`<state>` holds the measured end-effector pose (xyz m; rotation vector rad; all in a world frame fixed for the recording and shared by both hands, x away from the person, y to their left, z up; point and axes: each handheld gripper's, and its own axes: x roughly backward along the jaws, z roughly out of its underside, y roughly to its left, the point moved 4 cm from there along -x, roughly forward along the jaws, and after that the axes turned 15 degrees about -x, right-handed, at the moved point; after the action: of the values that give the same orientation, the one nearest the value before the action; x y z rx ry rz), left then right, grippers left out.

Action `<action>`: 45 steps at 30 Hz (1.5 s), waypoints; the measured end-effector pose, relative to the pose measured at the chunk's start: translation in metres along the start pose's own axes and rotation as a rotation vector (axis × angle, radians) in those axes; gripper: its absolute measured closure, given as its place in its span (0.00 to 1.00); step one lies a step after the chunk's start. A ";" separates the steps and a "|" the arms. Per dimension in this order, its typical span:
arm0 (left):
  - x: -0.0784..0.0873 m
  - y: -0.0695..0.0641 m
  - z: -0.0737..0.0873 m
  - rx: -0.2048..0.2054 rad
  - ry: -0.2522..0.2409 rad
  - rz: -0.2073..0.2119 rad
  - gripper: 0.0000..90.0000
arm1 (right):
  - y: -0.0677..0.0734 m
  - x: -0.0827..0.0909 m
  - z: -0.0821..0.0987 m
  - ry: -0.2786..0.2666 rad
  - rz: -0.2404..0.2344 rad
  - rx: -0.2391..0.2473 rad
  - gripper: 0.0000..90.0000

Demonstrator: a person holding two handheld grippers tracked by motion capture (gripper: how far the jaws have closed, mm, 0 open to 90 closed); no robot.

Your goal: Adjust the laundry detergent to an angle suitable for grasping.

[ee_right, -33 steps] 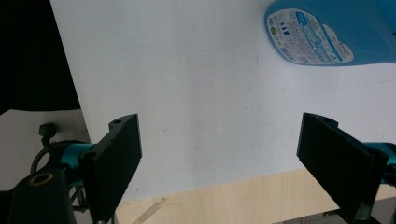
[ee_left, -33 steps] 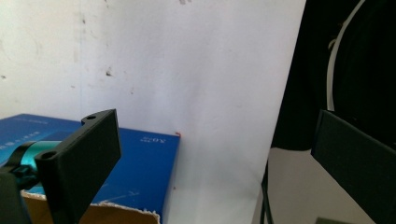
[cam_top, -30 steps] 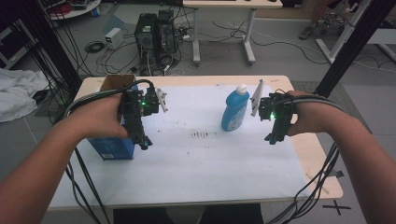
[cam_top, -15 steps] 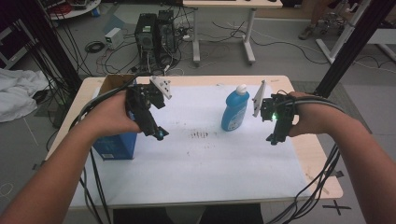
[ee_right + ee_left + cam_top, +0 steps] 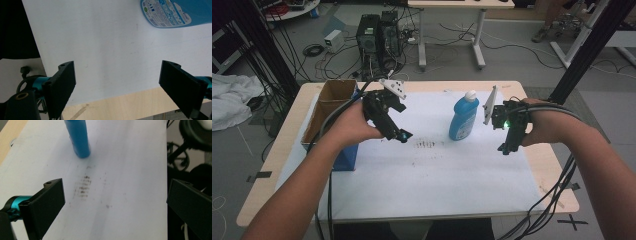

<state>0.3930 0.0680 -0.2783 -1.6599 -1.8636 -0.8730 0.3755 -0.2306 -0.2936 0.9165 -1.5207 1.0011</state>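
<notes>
1. The blue bottle [image 5: 463,118] stood upright on the white sheet [image 5: 432,175], between the two grippers and touching neither.
2. It looked like smooth, rigid plastic, probably liquid-filled and fairly heavy; a grip across the flat-sided lower body seemed safer than the narrow white cap.
3. The left gripper [image 5: 402,135] hovered near the bottle, jaws spread wide and empty.
4. The right gripper [image 5: 507,146] hung just beside it, likewise wide and empty.
5. A cardboard box [image 5: 332,102] sat at the table's left edge.
</notes>
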 end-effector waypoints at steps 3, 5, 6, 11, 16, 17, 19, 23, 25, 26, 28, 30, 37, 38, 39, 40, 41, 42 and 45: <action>-0.006 0.008 -0.003 0.030 -0.046 -0.033 0.02 | 0.001 -0.001 -0.001 0.004 -0.001 0.005 0.15; -0.010 0.012 -0.004 0.052 -0.064 -0.043 0.02 | 0.002 -0.001 -0.001 0.006 0.000 0.002 0.15; -0.013 0.014 -0.004 0.059 -0.066 -0.047 0.02 | 0.002 -0.001 -0.001 0.004 -0.001 0.004 0.15; -0.025 0.021 -0.005 0.096 -0.095 -0.089 0.02 | 0.002 -0.001 0.002 0.003 0.004 0.001 0.15; -0.035 0.025 -0.004 0.115 -0.095 -0.104 0.02 | 0.002 0.000 0.005 0.003 0.006 -0.003 0.15; -0.035 0.025 -0.004 0.115 -0.095 -0.104 0.02 | 0.002 0.000 0.005 0.003 0.006 -0.003 0.15; -0.049 0.030 -0.007 0.129 -0.102 -0.117 0.02 | 0.001 -0.001 0.007 0.006 0.005 -0.005 0.15; -0.058 0.034 -0.011 0.141 -0.107 -0.130 0.02 | 0.001 -0.003 0.008 0.009 0.003 -0.011 0.15; -0.064 0.037 -0.014 0.145 -0.106 -0.136 0.02 | 0.001 -0.004 0.008 0.010 0.001 -0.007 0.15; -0.067 0.039 -0.015 0.146 -0.103 -0.134 0.02 | 0.001 -0.005 0.008 0.010 0.003 -0.008 0.15; -0.073 0.041 -0.019 0.150 -0.089 -0.134 0.02 | 0.001 -0.005 0.009 0.012 0.000 -0.011 0.15; -0.077 0.044 -0.023 0.153 -0.077 -0.131 0.02 | 0.002 -0.006 0.010 0.017 0.001 -0.012 0.15; -0.088 0.056 -0.043 0.141 -0.031 -0.123 0.02 | 0.001 -0.007 0.013 0.019 0.001 -0.016 0.15; -0.089 0.057 -0.046 0.135 -0.026 -0.118 0.02 | 0.001 -0.007 0.013 0.013 -0.004 -0.011 0.15; -0.091 0.058 -0.049 0.135 -0.022 -0.112 0.02 | 0.000 -0.008 0.013 0.003 -0.004 -0.010 0.15; -0.093 0.060 -0.052 0.128 -0.015 -0.107 0.02 | 0.000 -0.007 0.013 0.002 -0.005 -0.014 0.15; -0.096 0.061 -0.055 0.125 -0.008 -0.107 0.02 | 0.000 -0.008 0.013 0.003 -0.005 -0.017 0.15; -0.098 0.063 -0.058 0.120 0.002 -0.102 0.02 | 0.001 -0.008 0.013 0.004 -0.005 -0.021 0.15; -0.106 0.067 -0.065 0.111 0.019 -0.092 0.02 | 0.001 -0.010 0.014 0.013 -0.009 -0.017 0.15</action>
<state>0.4707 -0.0476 -0.3020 -1.5054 -1.9518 -0.8041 0.3718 -0.2425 -0.3048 0.9028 -1.5111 0.9850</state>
